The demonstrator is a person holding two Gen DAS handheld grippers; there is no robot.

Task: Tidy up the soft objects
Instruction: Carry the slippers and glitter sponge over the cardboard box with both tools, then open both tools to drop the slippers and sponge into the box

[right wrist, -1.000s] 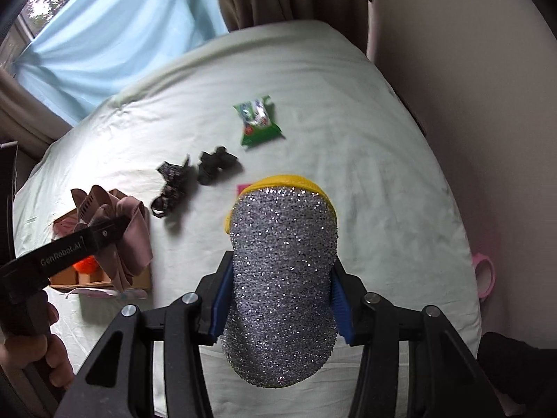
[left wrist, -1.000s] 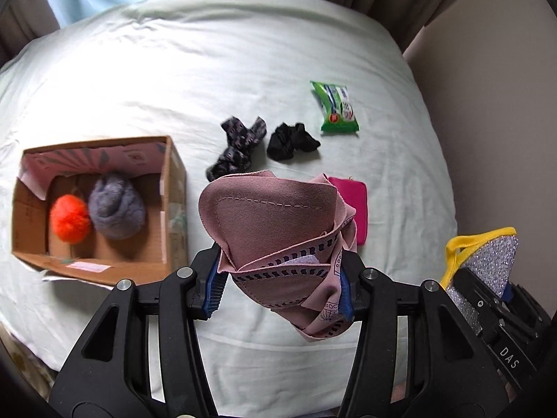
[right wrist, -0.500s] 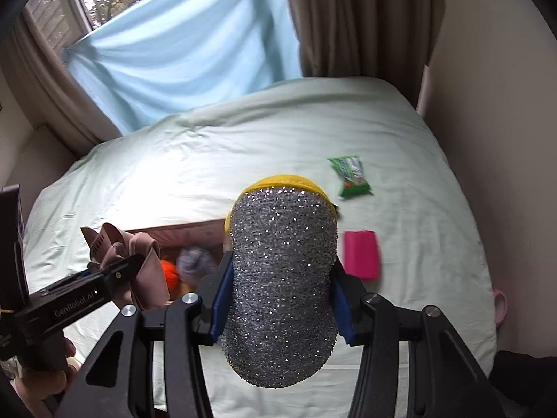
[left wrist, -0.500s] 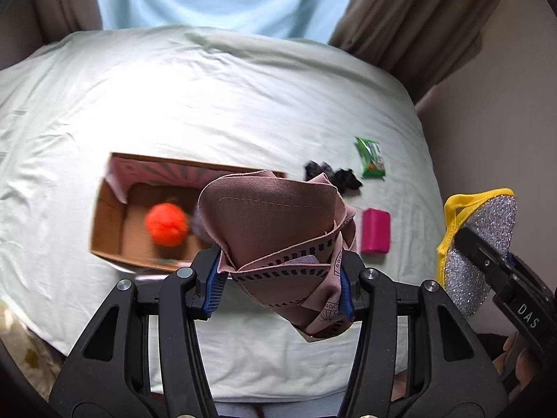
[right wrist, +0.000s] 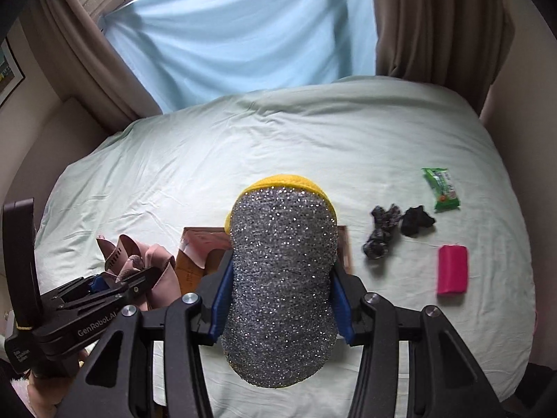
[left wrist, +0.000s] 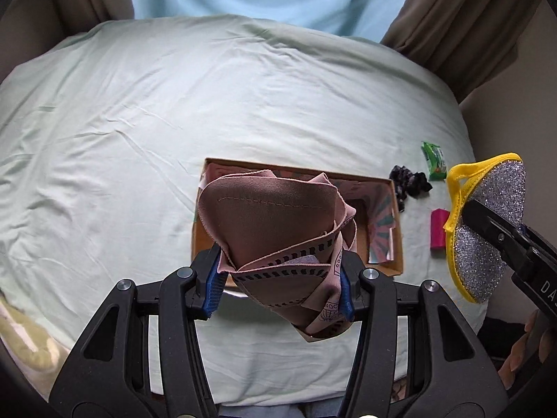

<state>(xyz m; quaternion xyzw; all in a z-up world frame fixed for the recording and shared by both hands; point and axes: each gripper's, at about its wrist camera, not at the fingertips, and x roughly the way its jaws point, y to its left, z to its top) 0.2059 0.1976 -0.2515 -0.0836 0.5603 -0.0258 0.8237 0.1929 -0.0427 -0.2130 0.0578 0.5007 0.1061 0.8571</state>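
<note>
My left gripper [left wrist: 280, 287] is shut on a bunched pink cloth [left wrist: 275, 230] and holds it over the open cardboard box [left wrist: 397, 223] on the bed. The cloth hides most of the box's inside. My right gripper [right wrist: 280, 304] is shut on a silver glitter sponge with a yellow edge [right wrist: 282, 278], held above the bed near the box [right wrist: 195, 244]. The sponge [left wrist: 487, 230] shows to the right in the left wrist view. The left gripper and cloth [right wrist: 139, 268] show at the left in the right wrist view.
On the pale green bed sheet [left wrist: 139, 139] right of the box lie a patterned dark scrunchie [right wrist: 381, 235], a black scrunchie [right wrist: 416, 221], a green packet [right wrist: 442, 190] and a magenta sponge [right wrist: 452, 270]. Curtains and a window stand behind the bed; a wall runs along the right.
Both grippers have risen and moved left with their loads. The left gripper's cloth now sits over the box, covering the orange and grey pompoms seen before.
</note>
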